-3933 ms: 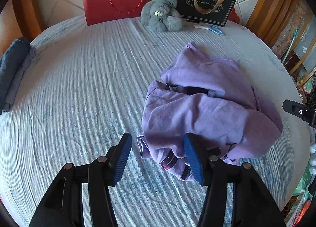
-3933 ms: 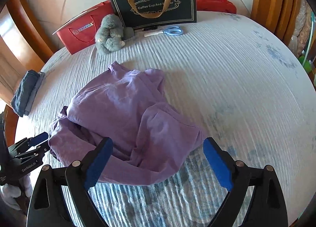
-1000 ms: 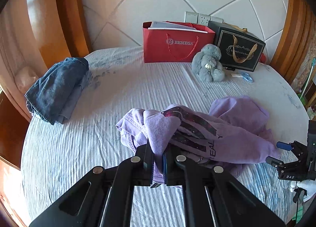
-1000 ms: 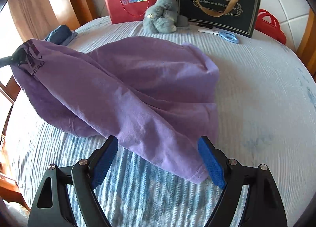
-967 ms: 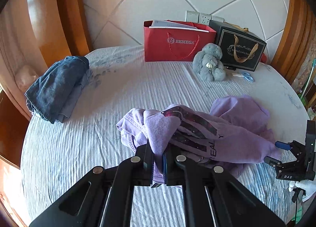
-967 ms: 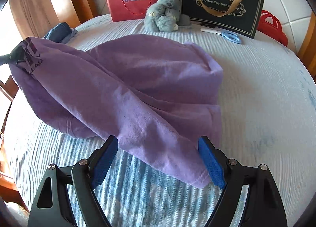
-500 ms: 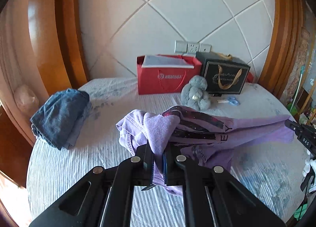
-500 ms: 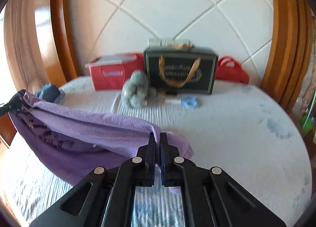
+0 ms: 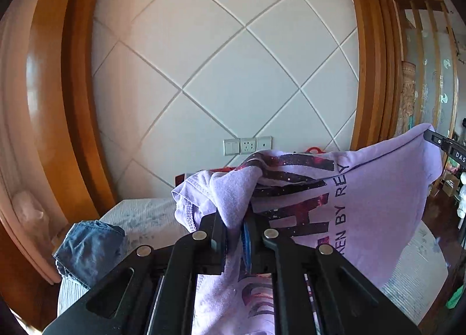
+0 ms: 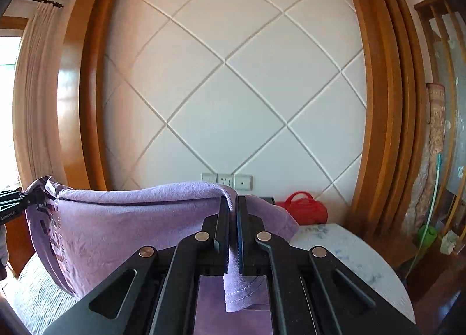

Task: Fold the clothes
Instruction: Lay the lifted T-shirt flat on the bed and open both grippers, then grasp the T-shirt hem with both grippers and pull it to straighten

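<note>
Both tongs are clamping the purple shirt (image 9: 378,203): the left tongs (image 9: 234,228) on a bunched edge, the right tongs (image 10: 232,227) on the opposite edge. I am holding it stretched in the air above the bed (image 10: 349,250). Judged step: spreading; next calls for lowering it flat without slack.

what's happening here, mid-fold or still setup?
Still setup. A person holds the purple T-shirt stretched in the air between two tools. The left tool is shut on one bunched end, and the right tool is shut on the far edge. The printed side faces the left camera. The shirt hangs above the bed; a pile of blue clothing sits at the bed's left edge.
</note>
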`<act>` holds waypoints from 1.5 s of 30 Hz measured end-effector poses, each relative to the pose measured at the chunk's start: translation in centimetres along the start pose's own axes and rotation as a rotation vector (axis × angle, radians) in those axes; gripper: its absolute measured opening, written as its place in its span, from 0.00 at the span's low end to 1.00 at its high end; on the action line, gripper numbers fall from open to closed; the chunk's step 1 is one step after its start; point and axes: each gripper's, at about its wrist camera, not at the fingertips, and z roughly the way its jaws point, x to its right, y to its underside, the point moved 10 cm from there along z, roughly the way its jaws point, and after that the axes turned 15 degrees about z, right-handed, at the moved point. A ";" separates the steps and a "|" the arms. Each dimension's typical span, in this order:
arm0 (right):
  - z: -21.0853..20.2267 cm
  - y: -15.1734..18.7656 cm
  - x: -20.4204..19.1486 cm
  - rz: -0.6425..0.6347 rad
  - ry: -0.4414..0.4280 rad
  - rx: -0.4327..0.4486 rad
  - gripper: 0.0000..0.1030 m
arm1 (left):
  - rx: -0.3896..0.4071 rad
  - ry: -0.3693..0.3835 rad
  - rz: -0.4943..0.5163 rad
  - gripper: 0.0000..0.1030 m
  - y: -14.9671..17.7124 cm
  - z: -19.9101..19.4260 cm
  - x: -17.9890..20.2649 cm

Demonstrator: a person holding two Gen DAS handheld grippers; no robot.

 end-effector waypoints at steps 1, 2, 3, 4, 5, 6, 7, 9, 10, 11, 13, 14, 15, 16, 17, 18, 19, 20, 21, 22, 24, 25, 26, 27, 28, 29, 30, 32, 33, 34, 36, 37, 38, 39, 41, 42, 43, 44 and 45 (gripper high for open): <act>1.3 0.4 0.5 0.006 0.015 -0.029 0.03 | -0.031 0.009 0.004 0.09 0.4 1.8 0.2; 2.6 0.8 1.0 0.012 0.031 -0.058 0.03 | -0.072 0.016 0.002 0.09 1.4 4.5 0.4; 3.9 1.2 1.4 0.017 0.046 -0.087 0.03 | -0.114 0.026 0.005 0.09 2.5 7.3 0.8; 5.2 1.7 1.9 0.023 0.062 -0.116 0.03 | -0.166 0.013 0.016 0.17 3.9 9.9 0.9; 7.2 3.1 2.9 0.031 0.092 -0.146 0.03 | -0.219 0.000 0.026 0.25 5.4 12.5 1.1; 8.9 4.4 3.8 0.046 0.121 -0.170 0.03 | -0.271 -0.012 0.035 0.43 6.8 15.0 1.2; 10.5 5.6 4.7 0.060 0.150 -0.194 0.04 | -0.319 -0.004 0.026 0.54 8.5 16.6 1.3; 13.0 8.0 6.6 0.080 0.216 -0.236 0.27 | -0.403 0.013 -0.001 0.56 12.0 18.4 1.5; 13.8 9.1 7.6 0.086 0.252 -0.255 0.42 | -0.438 0.024 -0.019 0.57 13.8 18.7 1.7; 14.0 10.2 8.7 0.095 0.276 -0.277 0.70 | -0.454 0.042 -0.037 0.59 15.2 18.3 2.0; 13.3 12.7 9.7 0.117 0.260 -0.326 0.73 | -0.495 0.068 -0.053 0.70 18.4 17.2 2.5; 12.7 13.9 10.1 0.122 0.251 -0.349 0.73 | -0.511 0.078 -0.061 0.72 20.0 16.4 3.2; 11.9 15.0 10.5 0.124 0.247 -0.370 0.73 | -0.524 0.094 -0.070 0.73 21.3 15.5 4.0; 11.1 16.2 10.9 0.125 0.243 -0.391 0.73 | -0.543 0.104 -0.073 0.74 22.8 14.7 4.6; 10.5 17.8 11.6 0.132 0.233 -0.419 0.73 | -0.563 0.114 -0.078 0.74 24.2 13.9 5.2; 9.5 19.3 12.2 0.142 0.237 -0.441 0.74 | -0.578 0.126 -0.083 0.74 25.5 13.2 5.7; 8.7 20.7 12.7 0.150 0.245 -0.462 0.74 | -0.593 0.138 -0.088 0.74 26.7 12.6 6.3; 7.6 22.2 13.3 0.158 0.252 -0.481 0.74 | -0.604 0.152 -0.093 0.74 27.5 12.0 7.0; 6.6 23.6 13.9 0.167 0.259 -0.500 0.75 | -0.610 0.164 -0.098 0.74 28.3 11.5 7.6; 5.5 24.9 14.5 0.177 0.271 -0.516 0.75 | -0.616 0.176 -0.102 0.74 29.0 11.0 8.2; 3.6 27.4 15.8 0.208 0.294 -0.546 0.76 | -0.627 0.193 -0.105 0.74 30.1 10.1 9.4; 2.7 28.6 16.5 0.228 0.304 -0.560 0.76 | -0.632 0.199 -0.103 0.75 30.6 9.8 10.0; 1.9 29.5 17.0 0.245 0.309 -0.569 0.76 | -0.637 0.204 -0.102 0.75 31.1 9.4 10.6; 1.1 30.3 17.6 0.262 0.314 -0.577 0.76 | -0.642 0.208 -0.101 0.75 31.5 9.0 11.2; 0.4 31.1 17.9 0.273 0.310 -0.584 0.76 | -0.649 0.200 -0.104 0.75 31.9 8.7 11.6; 0.0 31.7 18.2 0.278 0.301 -0.588 0.76 | -0.648 0.196 -0.117 0.75 32.2 8.4 12.0; -0.3 32.2 18.3 0.276 0.292 -0.593 0.77 | -0.645 0.197 -0.138 0.75 32.4 8.1 12.4; -0.6 32.9 18.2 0.264 0.262 -0.605 0.77 | -0.645 0.196 -0.167 0.76 32.9 7.8 13.3; -0.7 33.1 18.0 0.254 0.246 -0.608 0.77 | -0.645 0.195 -0.176 0.76 33.1 7.8 13.8; -0.6 33.2 17.6 0.235 0.220 -0.604 0.78 | -0.648 0.190 -0.177 0.77 33.3 7.9 14.3; -0.2 33.3 16.6 0.191 0.172 -0.597 0.92 | -0.654 0.180 -0.177 0.77 33.6 8.2 15.2; 0.1 33.8 16.1 0.173 0.155 -0.608 0.93 | -0.656 0.175 -0.179 0.77 33.8 8.4 15.7; 0.6 34.3 15.8 0.155 0.151 -0.622 0.93 | -0.662 0.174 -0.189 0.77 34.1 8.8 16.2; 1.1 34.8 15.5 0.136 0.148 -0.633 0.93 | -0.672 0.171 -0.198 0.77 34.2 9.2 16.6; 2.3 35.6 14.7 0.076 0.157 -0.644 0.92 | -0.672 0.130 -0.172 0.72 33.9 9.4 17.1; 3.1 35.9 14.3 0.029 0.175 -0.646 0.74 | -0.676 0.125 -0.157 0.47 33.5 9.5 17.5; 3.7 35.8 13.8 0.010 0.178 -0.644 0.54 | -0.681 0.140 -0.159 0.06 33.1 9.5 17.9; 4.3 35.8 13.4 -0.008 0.181 -0.643 0.34 | -0.681 0.159 -0.179 0.06 32.6 9.4 18.1; 4.6 35.1 13.1 -0.002 0.192 -0.637 0.13 | -0.658 0.164 -0.178 0.06 31.7 9.1 18.2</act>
